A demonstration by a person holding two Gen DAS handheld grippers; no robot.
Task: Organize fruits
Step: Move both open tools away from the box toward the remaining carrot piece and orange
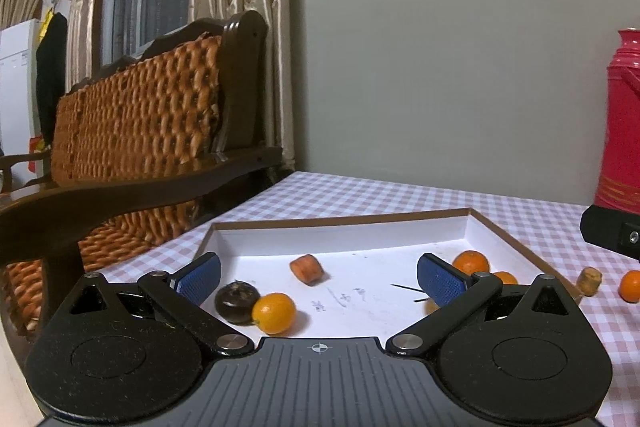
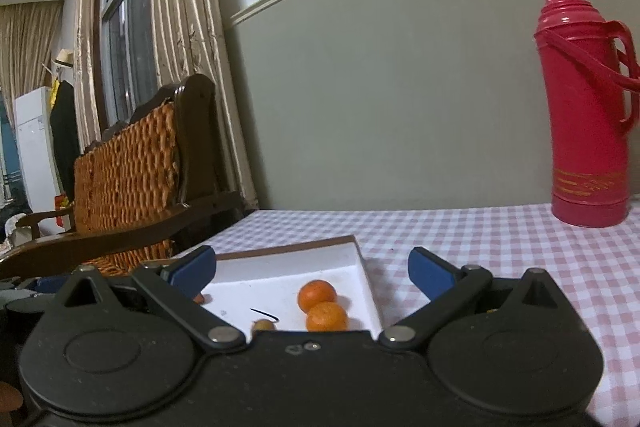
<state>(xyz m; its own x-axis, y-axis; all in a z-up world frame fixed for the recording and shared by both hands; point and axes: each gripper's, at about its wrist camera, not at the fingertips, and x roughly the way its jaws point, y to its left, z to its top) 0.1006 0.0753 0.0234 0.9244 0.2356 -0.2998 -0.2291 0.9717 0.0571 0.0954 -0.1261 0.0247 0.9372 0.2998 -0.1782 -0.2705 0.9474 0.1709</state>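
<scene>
A shallow white tray (image 1: pixel 500 231) with a brown rim lies on the checked tablecloth. In the left wrist view it holds a dark round fruit (image 1: pixel 236 301), a yellow-orange kumquat (image 1: pixel 274 311), an orange carrot piece (image 1: pixel 306 268) and a mandarin (image 1: pixel 471 262) beside another half hidden behind a pad. My left gripper (image 1: pixel 320 277) hangs open over the tray with nothing between its blue pads (image 1: pixel 199 280). Outside the tray on the right lie a tan stub (image 1: pixel 589 280) and an orange fruit (image 1: pixel 631 285). My right gripper (image 2: pixel 312 269) is open above the tray (image 2: pixel 370 291), where two mandarins (image 2: pixel 317 295) (image 2: pixel 327 317) show.
A red thermos (image 2: pixel 586 107) stands at the back right of the table, near the wall. A wicker-backed wooden bench (image 1: pixel 140 123) borders the table's left side. Part of the other gripper's black body (image 1: pixel 612 231) shows at the right edge of the left wrist view.
</scene>
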